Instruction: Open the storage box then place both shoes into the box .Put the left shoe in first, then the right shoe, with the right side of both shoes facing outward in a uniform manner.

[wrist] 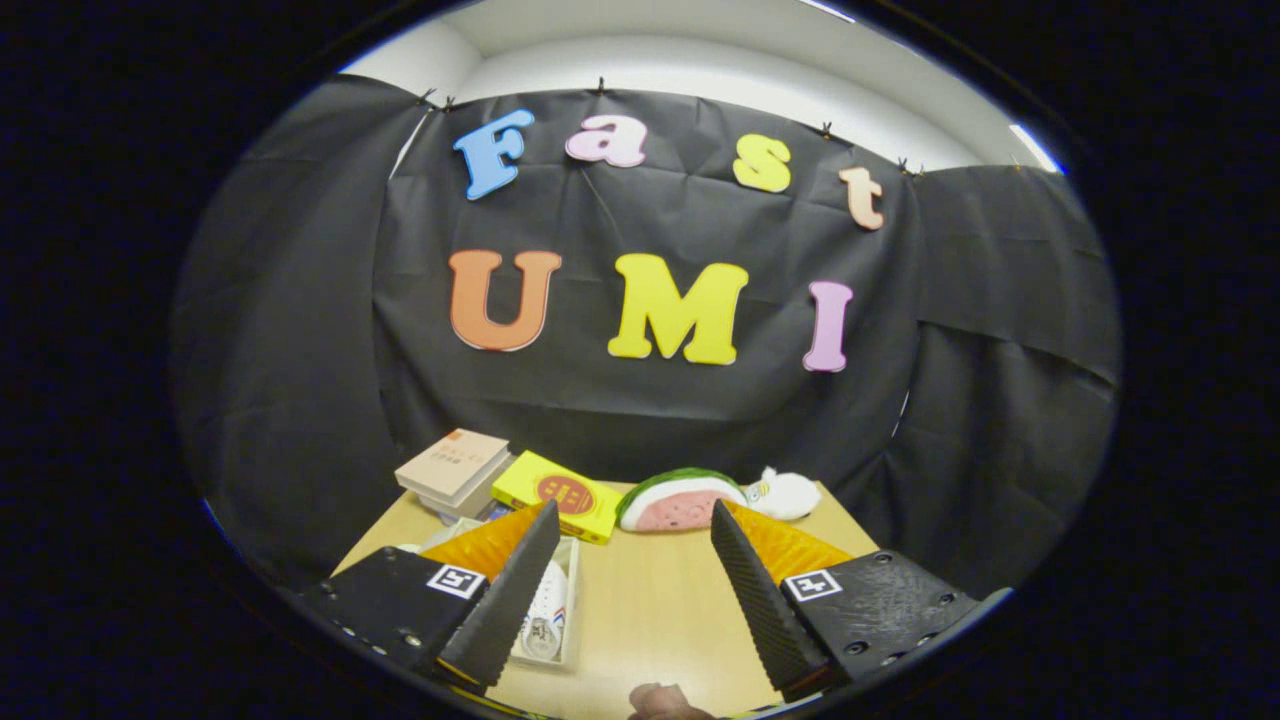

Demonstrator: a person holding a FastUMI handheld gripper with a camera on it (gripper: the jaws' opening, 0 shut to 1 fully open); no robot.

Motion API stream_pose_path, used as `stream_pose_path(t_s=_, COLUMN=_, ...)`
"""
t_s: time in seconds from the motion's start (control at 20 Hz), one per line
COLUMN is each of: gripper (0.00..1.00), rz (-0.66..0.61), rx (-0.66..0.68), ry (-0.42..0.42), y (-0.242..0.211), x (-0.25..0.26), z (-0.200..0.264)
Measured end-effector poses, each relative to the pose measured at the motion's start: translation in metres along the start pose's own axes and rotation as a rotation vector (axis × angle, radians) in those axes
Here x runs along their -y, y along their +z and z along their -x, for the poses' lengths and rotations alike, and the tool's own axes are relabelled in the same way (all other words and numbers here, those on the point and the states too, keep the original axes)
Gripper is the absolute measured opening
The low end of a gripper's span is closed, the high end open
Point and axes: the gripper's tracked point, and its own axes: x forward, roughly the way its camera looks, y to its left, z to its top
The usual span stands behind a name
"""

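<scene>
My gripper [634,530] is held above the wooden table [650,610], open, with bare tabletop between its fingers. Behind the left finger [510,600] stands a clear storage box [567,610] with a white shoe [545,615] showing inside it; the finger hides most of both. I cannot tell whether the box's lid is on.
Stacked books [455,465] and a yellow box [560,493] lie at the table's back left. A watermelon-slice plush [675,500] and a small white plush toy [785,493] sit at the back middle. A fingertip [665,703] shows between the fingers, close in.
</scene>
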Motion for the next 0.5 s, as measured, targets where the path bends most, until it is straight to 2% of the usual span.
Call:
stream_pose_path(t_s=0.25, gripper=0.93, rz=0.042, rx=0.138, ry=-0.051, y=0.041, x=0.033, z=0.011)
stream_pose_path(t_s=0.5, gripper=0.92, rz=-0.061, rx=0.143, ry=-0.025, y=0.062, x=0.044, z=0.026)
